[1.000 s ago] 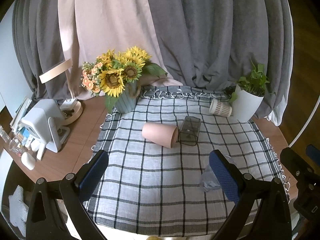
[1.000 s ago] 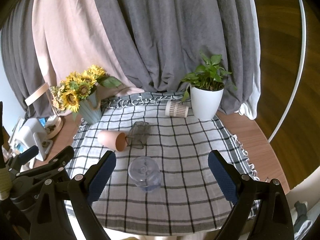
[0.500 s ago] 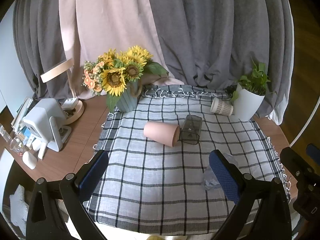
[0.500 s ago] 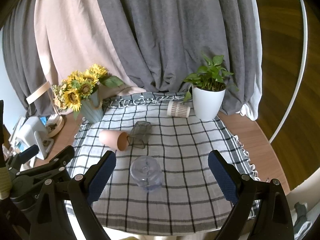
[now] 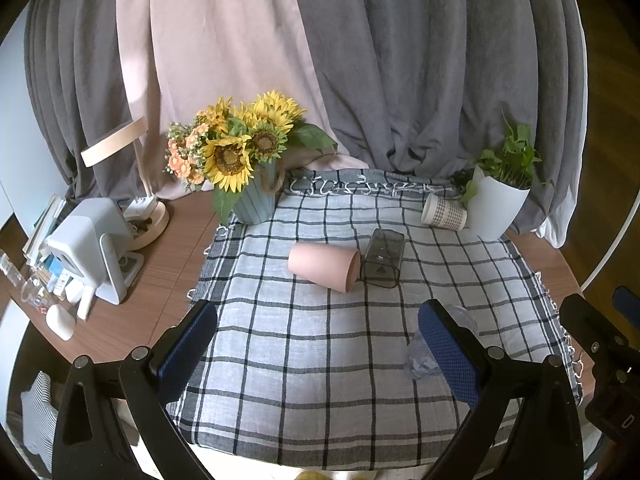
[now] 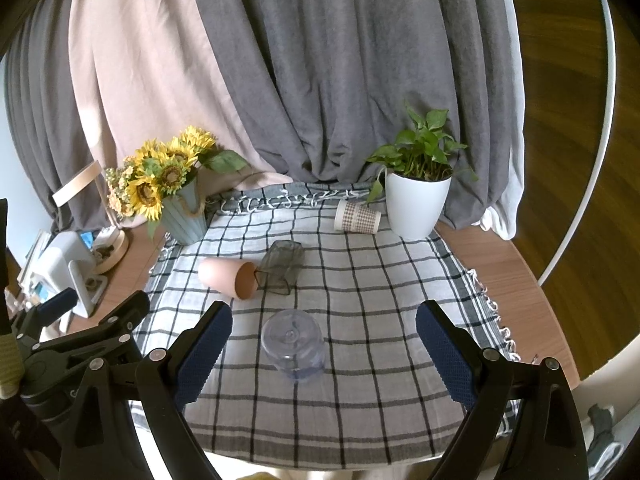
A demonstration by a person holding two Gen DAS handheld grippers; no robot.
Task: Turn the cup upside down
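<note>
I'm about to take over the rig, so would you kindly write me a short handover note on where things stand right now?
Left hand-held gripper: open, empty, above the near cloth.
Right hand-held gripper: open, empty, framing the clear cup.
Cups on the checked cloth: pink cup, smoky square cup and patterned paper cup all lie on their sides; the clear cup looks bottom-up already.
Done: possibly the clear cup.
Left: nothing is gripped; the three lying cups remain unflipped.
</note>
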